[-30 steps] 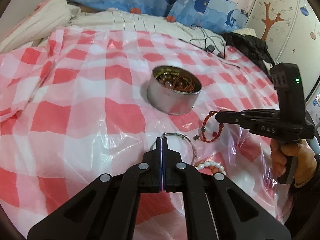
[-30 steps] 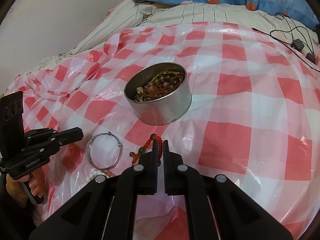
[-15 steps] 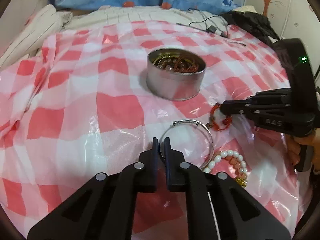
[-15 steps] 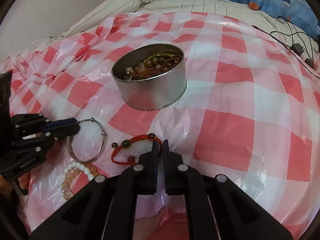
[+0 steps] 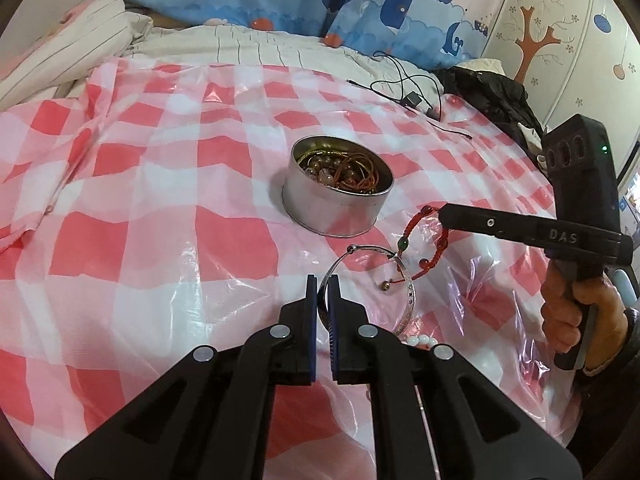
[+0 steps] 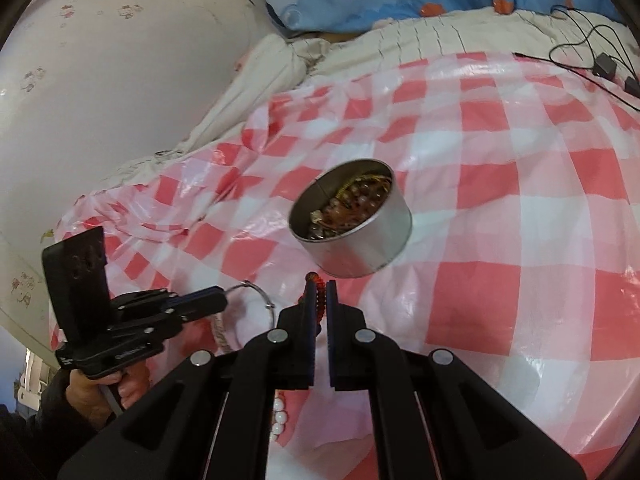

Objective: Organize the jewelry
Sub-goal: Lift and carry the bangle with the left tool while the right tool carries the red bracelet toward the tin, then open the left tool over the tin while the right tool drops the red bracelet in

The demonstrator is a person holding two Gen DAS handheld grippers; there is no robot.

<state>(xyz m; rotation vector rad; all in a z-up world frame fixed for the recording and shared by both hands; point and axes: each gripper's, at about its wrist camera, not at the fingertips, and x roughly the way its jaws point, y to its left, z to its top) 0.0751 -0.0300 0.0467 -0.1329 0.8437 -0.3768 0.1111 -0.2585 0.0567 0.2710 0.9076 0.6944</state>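
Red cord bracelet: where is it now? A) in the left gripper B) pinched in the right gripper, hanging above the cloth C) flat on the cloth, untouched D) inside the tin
B: the red cord bracelet dangles from the right gripper beside the tin, while the left gripper closes on the silver bangle.

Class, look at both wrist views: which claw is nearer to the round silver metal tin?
Right. The right claw, gripping the red cord bracelet, sits just beside the round silver metal tin; the left claw, clamped on the silver bangle, is farther back.
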